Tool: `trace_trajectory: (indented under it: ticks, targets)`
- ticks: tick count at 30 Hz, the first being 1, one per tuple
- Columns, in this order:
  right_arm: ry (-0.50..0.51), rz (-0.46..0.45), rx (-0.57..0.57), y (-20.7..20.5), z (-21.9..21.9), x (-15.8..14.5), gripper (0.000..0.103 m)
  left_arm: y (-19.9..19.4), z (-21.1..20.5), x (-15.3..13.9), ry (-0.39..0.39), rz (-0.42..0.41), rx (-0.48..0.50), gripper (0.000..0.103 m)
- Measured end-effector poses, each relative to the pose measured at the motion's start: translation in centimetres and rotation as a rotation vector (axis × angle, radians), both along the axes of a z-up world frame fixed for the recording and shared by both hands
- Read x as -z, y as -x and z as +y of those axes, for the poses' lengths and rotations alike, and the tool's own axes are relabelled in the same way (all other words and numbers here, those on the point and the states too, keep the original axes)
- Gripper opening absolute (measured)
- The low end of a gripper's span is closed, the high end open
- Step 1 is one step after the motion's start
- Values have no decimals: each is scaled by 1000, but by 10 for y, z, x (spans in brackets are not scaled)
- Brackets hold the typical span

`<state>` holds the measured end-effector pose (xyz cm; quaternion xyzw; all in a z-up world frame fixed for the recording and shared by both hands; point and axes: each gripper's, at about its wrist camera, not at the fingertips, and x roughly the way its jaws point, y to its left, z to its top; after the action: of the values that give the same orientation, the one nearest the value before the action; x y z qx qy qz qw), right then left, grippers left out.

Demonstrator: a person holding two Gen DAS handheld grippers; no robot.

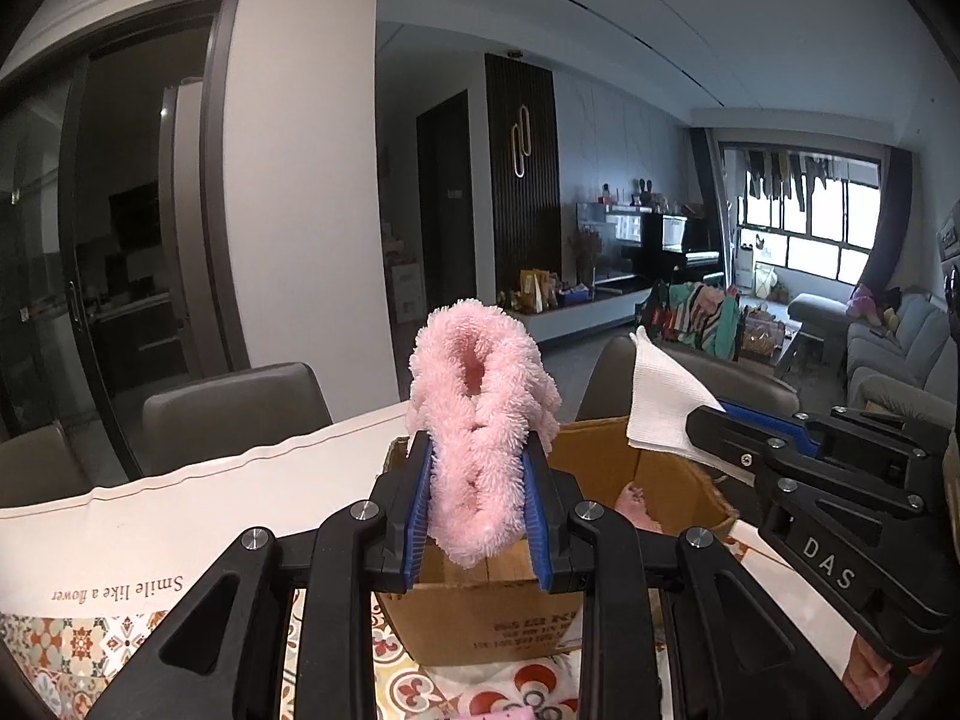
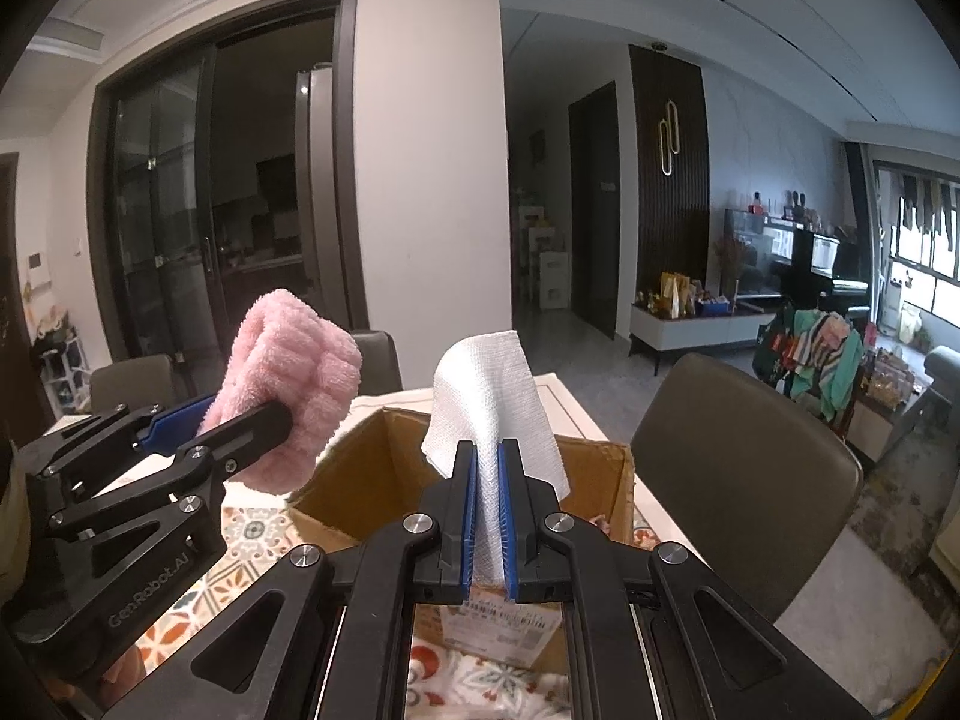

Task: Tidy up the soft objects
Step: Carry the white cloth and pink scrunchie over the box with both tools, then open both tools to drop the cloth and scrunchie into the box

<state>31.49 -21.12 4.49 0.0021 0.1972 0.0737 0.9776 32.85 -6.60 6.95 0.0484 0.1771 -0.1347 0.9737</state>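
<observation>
Left gripper (image 1: pixel 480 498) held level above the open cardboard box (image 1: pixel 480 612), blue pads clamped on a fluffy pink cloth (image 1: pixel 480 420) standing upright between them. Right gripper (image 2: pixel 487 510) alongside, also over the box, pads pressed tight on a thin white waffle-textured cloth (image 2: pixel 489 402) folded to a peak. Something pink in the box (image 1: pixel 636 504). Patterned tablecloth (image 1: pixel 72 648) beneath.
</observation>
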Motion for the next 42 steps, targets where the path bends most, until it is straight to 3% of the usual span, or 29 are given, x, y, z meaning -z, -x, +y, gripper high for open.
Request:
trace_trajectory:
  ticks: [19,21,23,24,25,29,42]
  targets:
    - [-6,198,24,-77,-6,48,8,-84,-20,52,-61,229,54,31]
    - [-11,219,31,-81,-8,53,8,-84,-23,55,-66,225,53,34]
    - [-20,242,39,-85,-12,57,9,-85,-25,57,-78,219,53,51]
    - [-21,251,41,-87,-13,59,11,-85,-25,57,-79,218,51,53]
    - [-22,258,42,-88,-14,61,12,-84,-25,58,-77,211,48,54]
    - [-26,257,51,-87,-16,59,32,-79,-23,54,-78,193,37,56]
    - [-31,205,54,-59,-14,39,32,-49,-10,27,-68,145,-7,62]
